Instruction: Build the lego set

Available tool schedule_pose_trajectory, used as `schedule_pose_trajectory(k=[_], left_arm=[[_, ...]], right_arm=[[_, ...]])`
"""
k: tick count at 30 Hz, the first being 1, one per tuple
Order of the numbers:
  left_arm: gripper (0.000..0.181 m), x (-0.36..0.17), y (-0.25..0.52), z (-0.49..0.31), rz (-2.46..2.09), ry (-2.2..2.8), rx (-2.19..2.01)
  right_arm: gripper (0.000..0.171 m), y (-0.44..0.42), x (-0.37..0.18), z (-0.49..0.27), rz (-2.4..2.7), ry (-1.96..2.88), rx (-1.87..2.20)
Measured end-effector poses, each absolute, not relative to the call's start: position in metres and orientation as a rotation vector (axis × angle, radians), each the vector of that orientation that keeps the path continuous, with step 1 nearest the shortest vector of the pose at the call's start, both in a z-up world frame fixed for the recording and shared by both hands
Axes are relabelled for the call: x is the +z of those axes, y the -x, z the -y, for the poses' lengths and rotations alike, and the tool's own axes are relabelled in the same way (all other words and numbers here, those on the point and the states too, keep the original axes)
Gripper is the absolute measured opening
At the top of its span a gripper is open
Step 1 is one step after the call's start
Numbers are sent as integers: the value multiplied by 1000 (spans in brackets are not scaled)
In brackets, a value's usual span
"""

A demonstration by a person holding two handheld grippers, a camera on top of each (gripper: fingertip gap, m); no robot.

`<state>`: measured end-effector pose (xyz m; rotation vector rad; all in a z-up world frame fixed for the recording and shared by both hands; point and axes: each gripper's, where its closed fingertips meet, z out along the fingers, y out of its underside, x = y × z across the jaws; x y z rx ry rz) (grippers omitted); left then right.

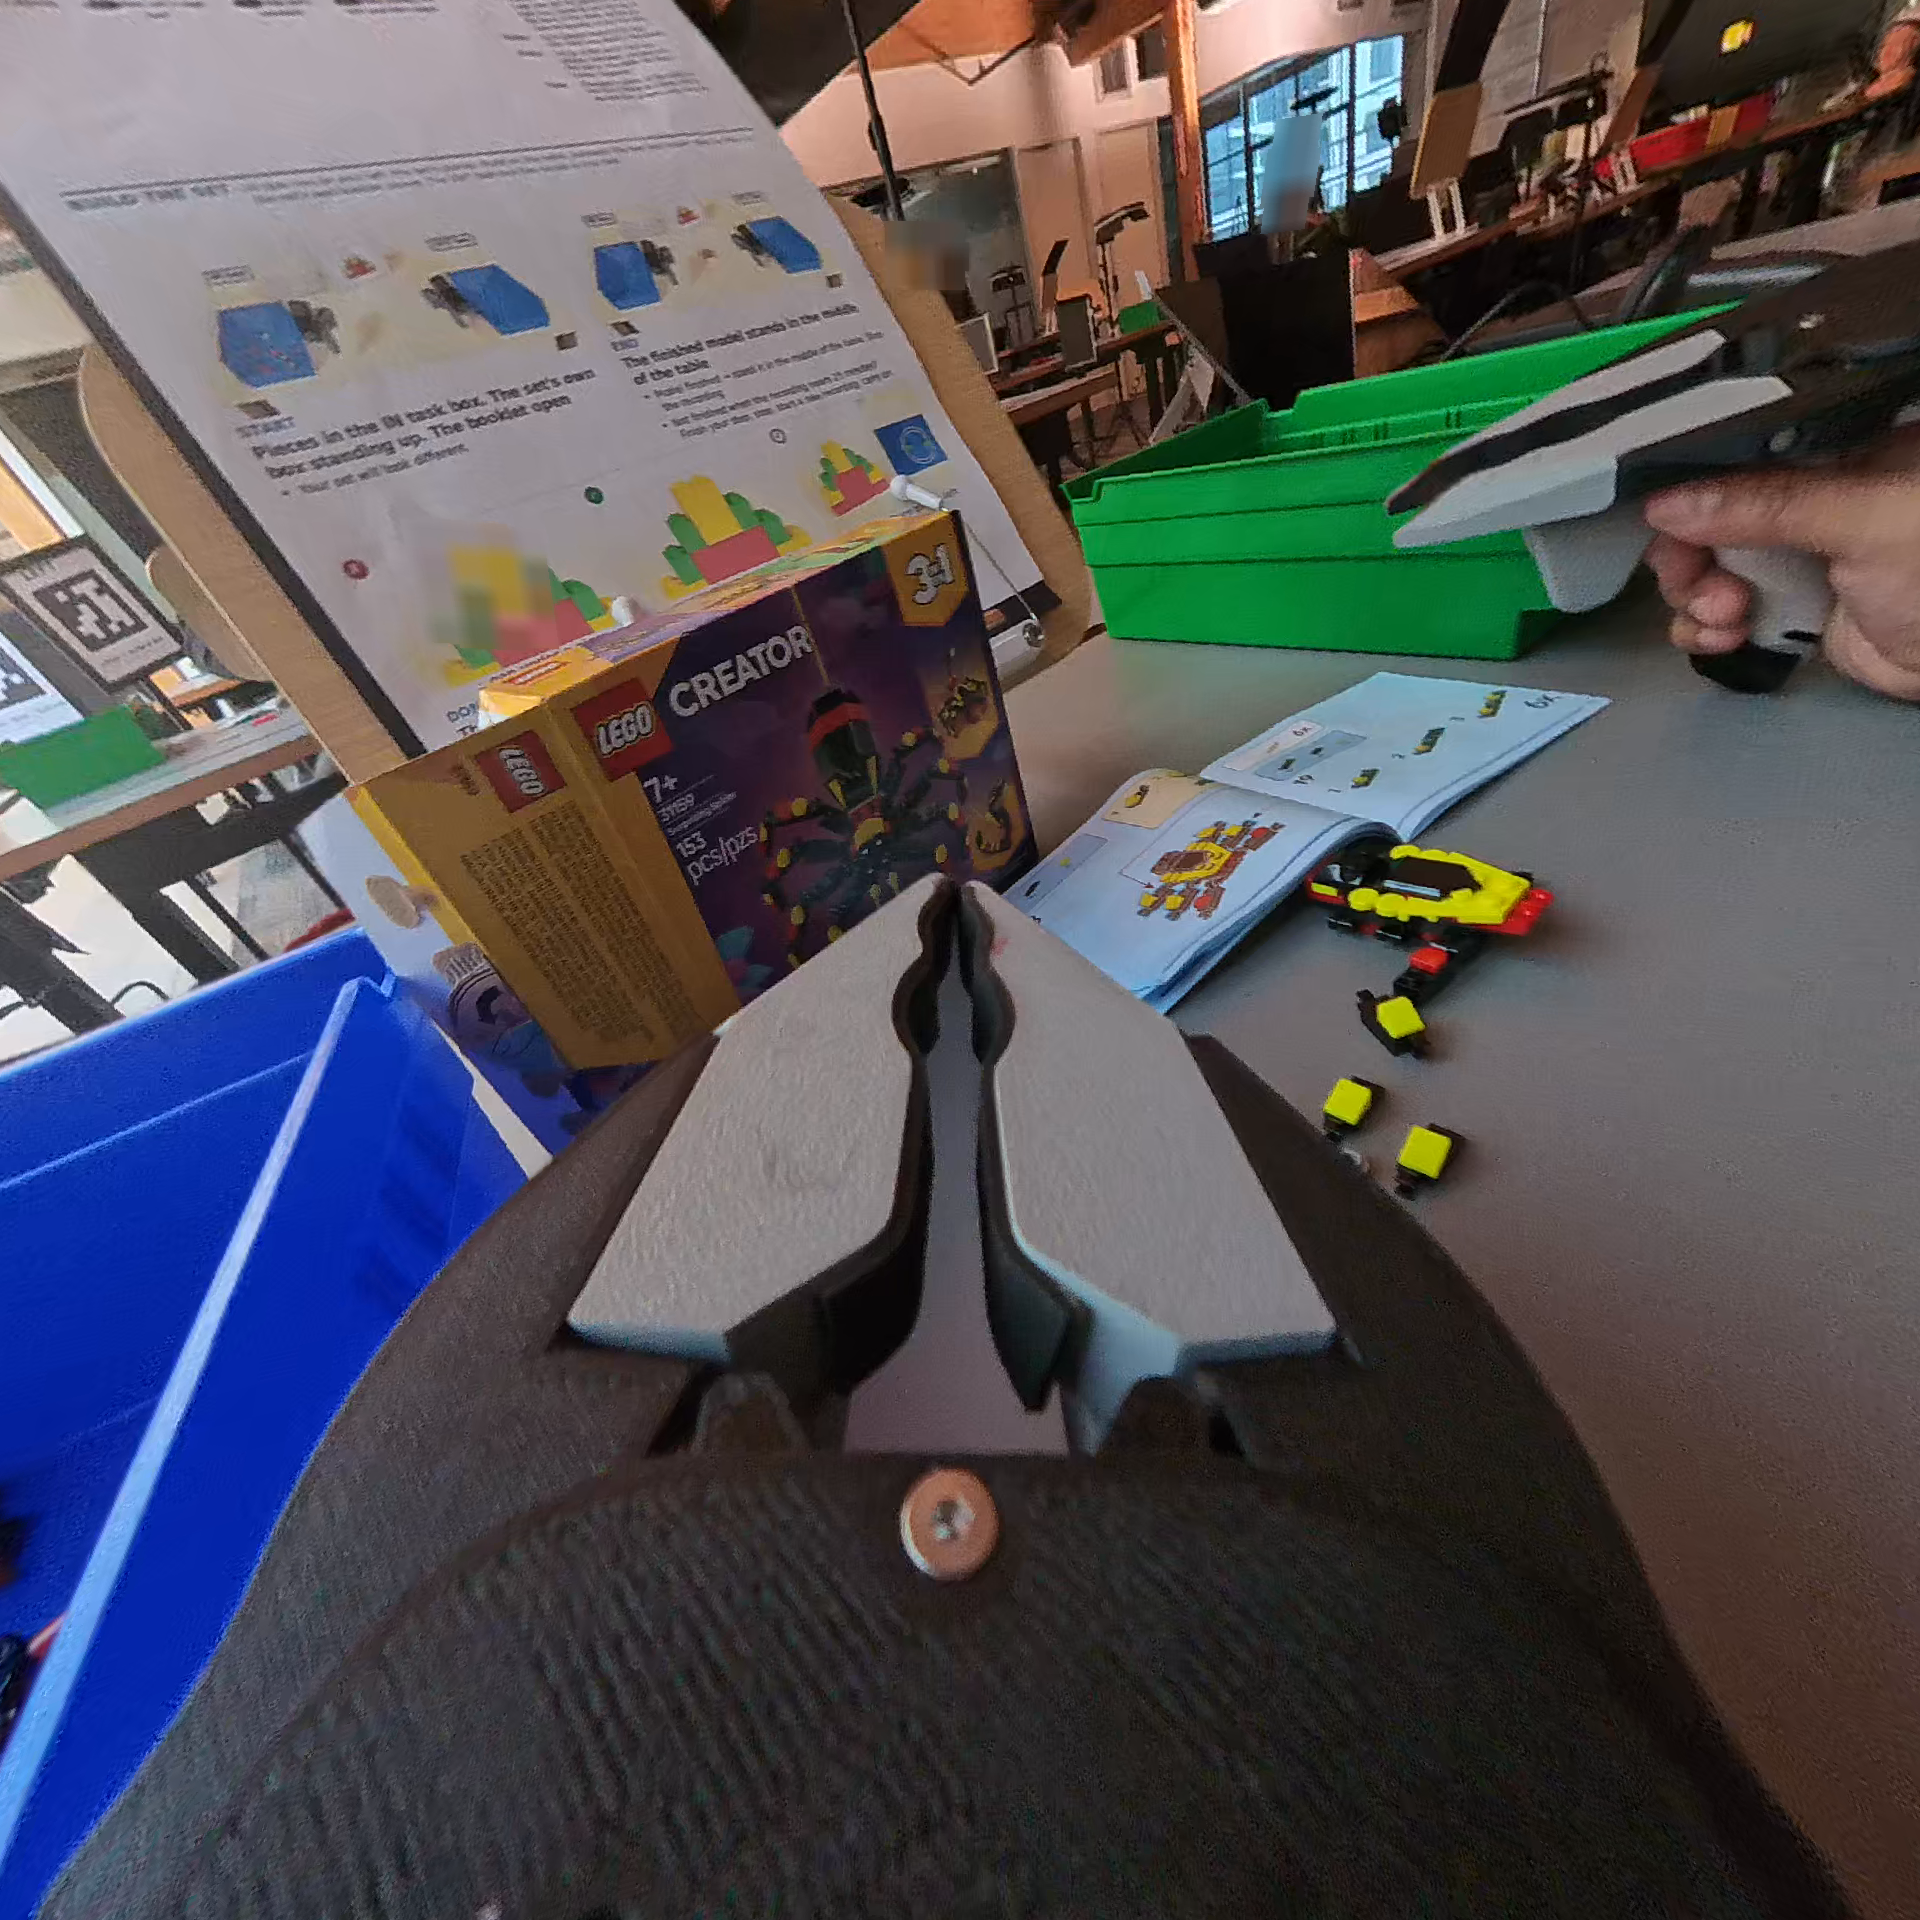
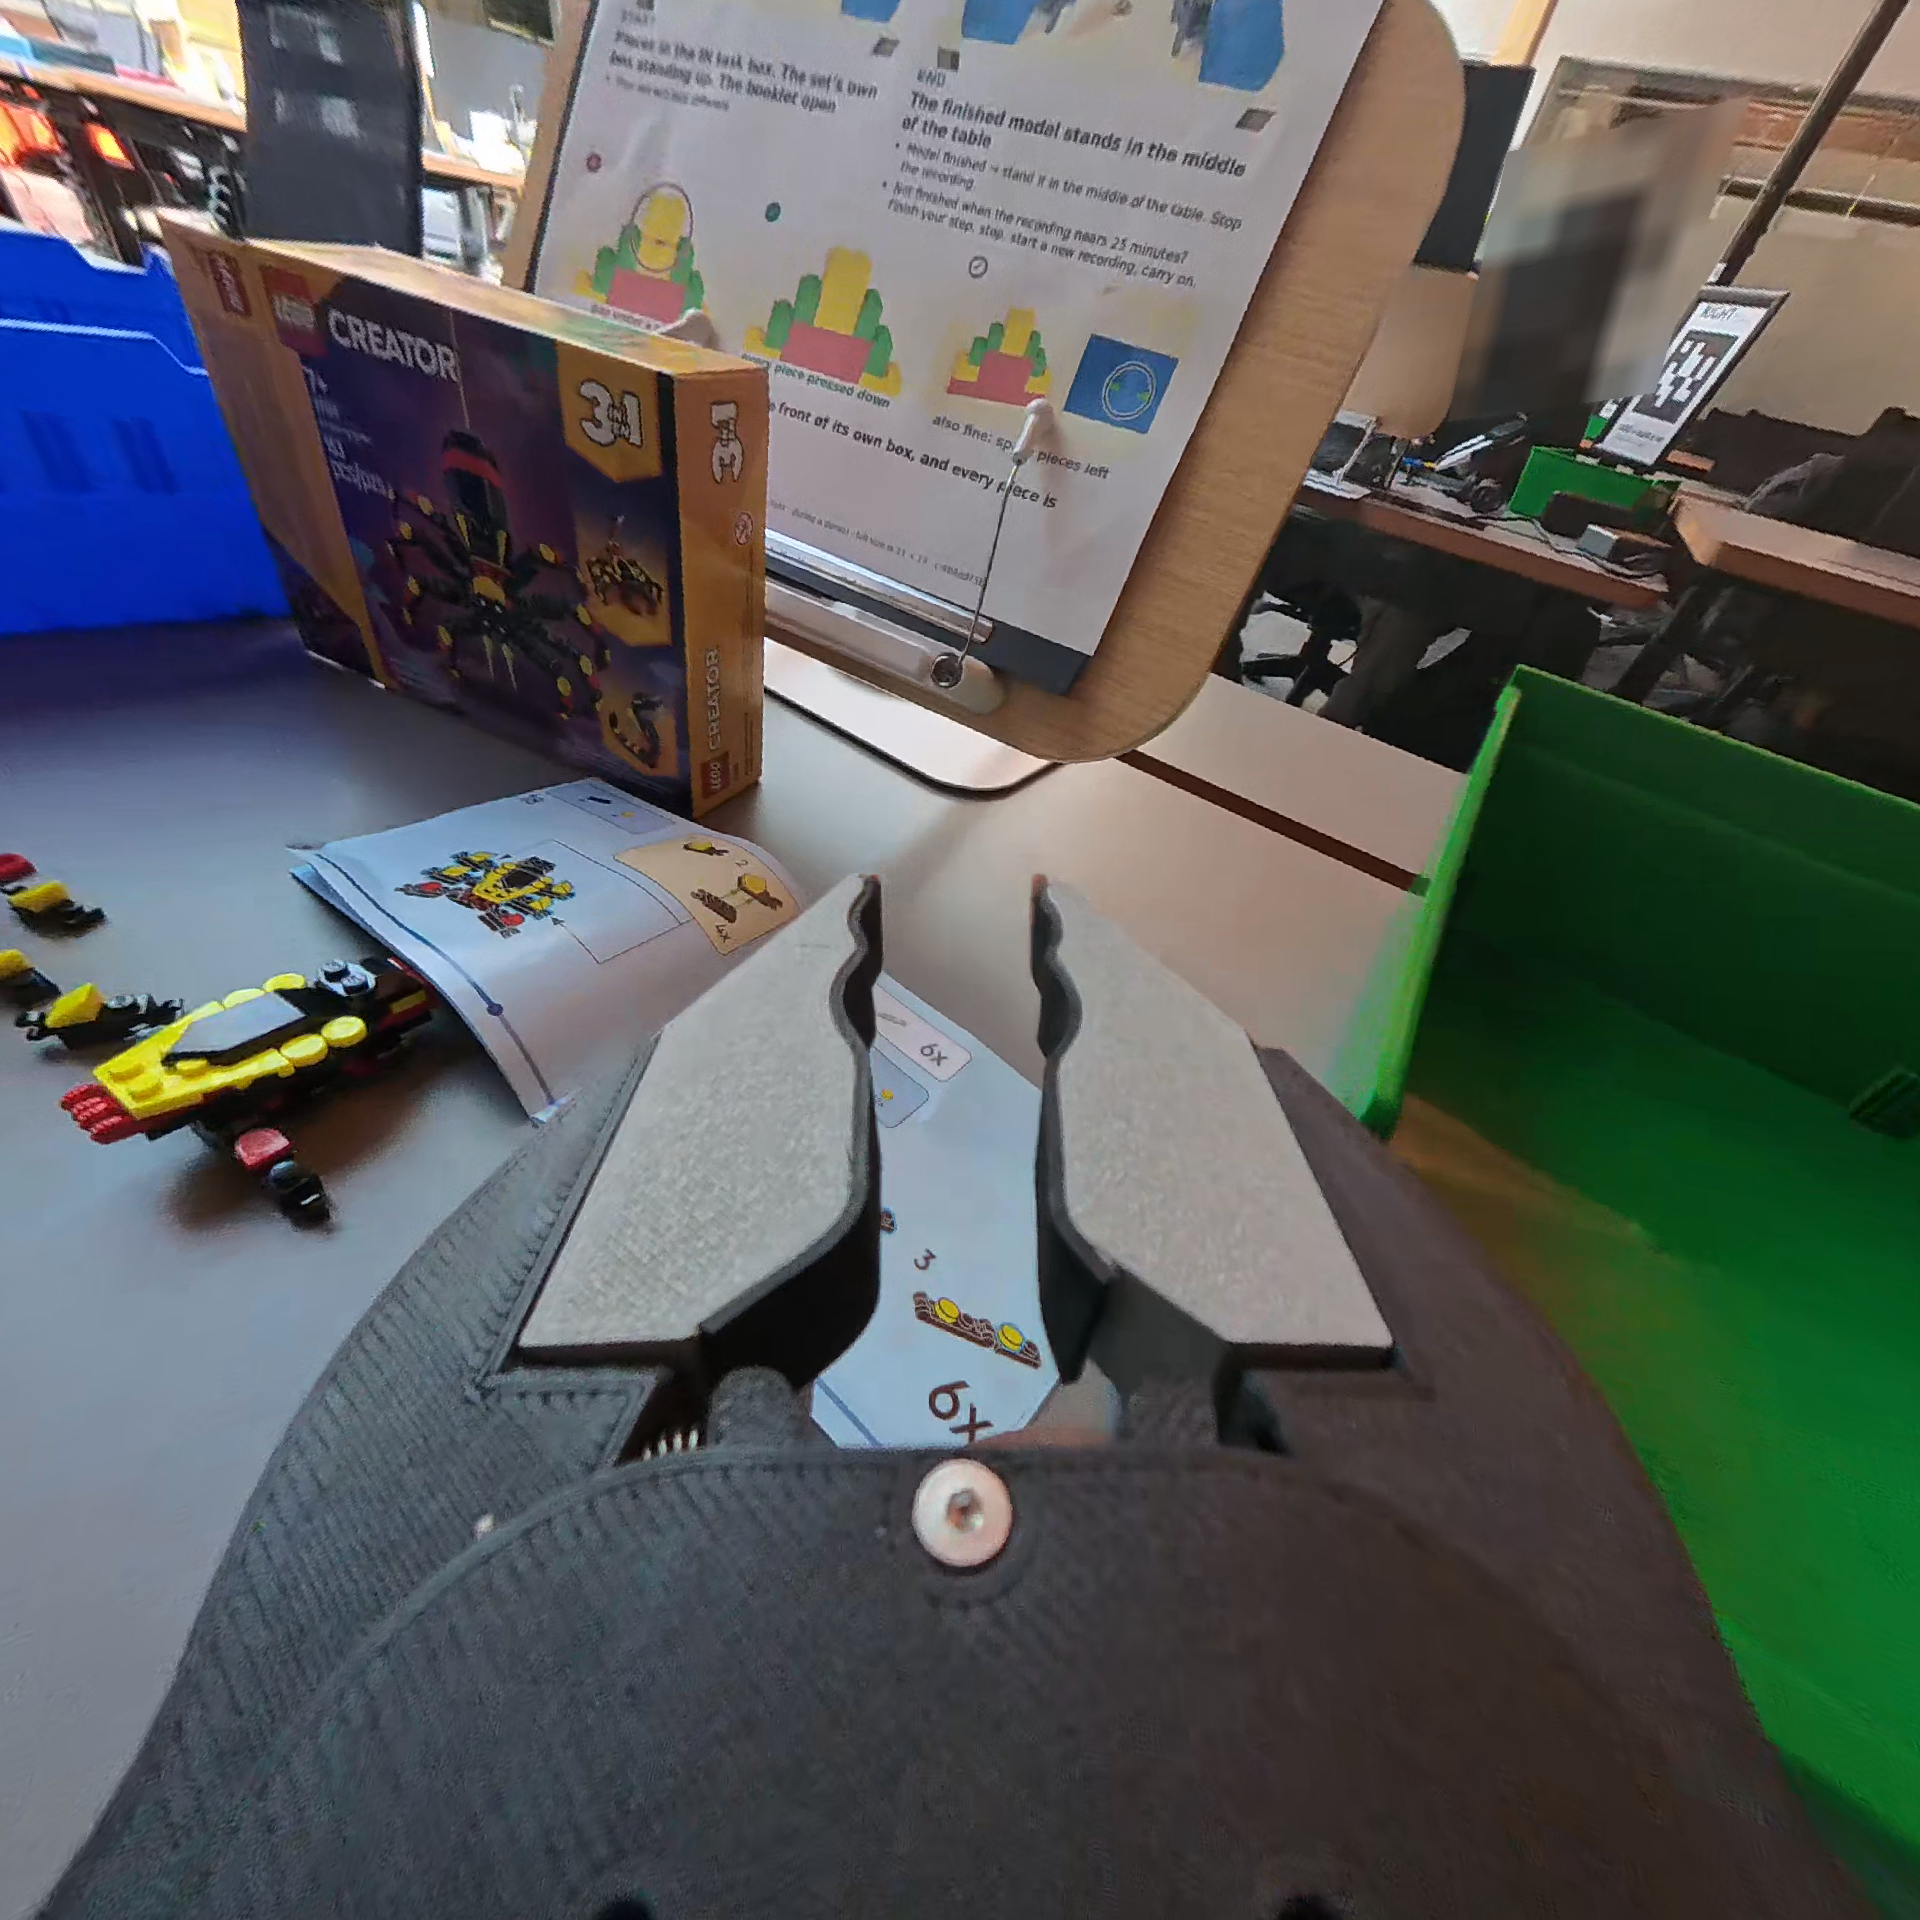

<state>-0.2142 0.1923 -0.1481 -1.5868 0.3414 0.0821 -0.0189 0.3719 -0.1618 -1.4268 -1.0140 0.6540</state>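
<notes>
Left gripper (image 1: pixel 958 891) closed, empty; right gripper (image 2: pixel 956 896) open above open pale-blue paper booklet (image 2: pixel 540 914); yellow-black-red brick model (image 2: pixel 244 1049) left of booklet.

An open workshop is stretching behind a grey surface (image 1: pixel 1714 1039). Daylight is coming through large dark-framed windows (image 1: pixel 1299 114), wooden beams (image 1: pixel 1179 125) are rising, and long workbenches (image 2: pixel 1475 551) are standing further back.
</notes>
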Motion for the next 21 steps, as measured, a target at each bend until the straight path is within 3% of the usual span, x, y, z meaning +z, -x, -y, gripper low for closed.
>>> schedule_pose_trajectory(k=[7,21], left_arm=[[0,-150,209,-192,-369,1593,94],[0,-95,167,-121,-434,1271,9]], right_arm=[[32,22,-172,-379,1033,1482,551],[18,39,-174,-349,1183,1399,608]])
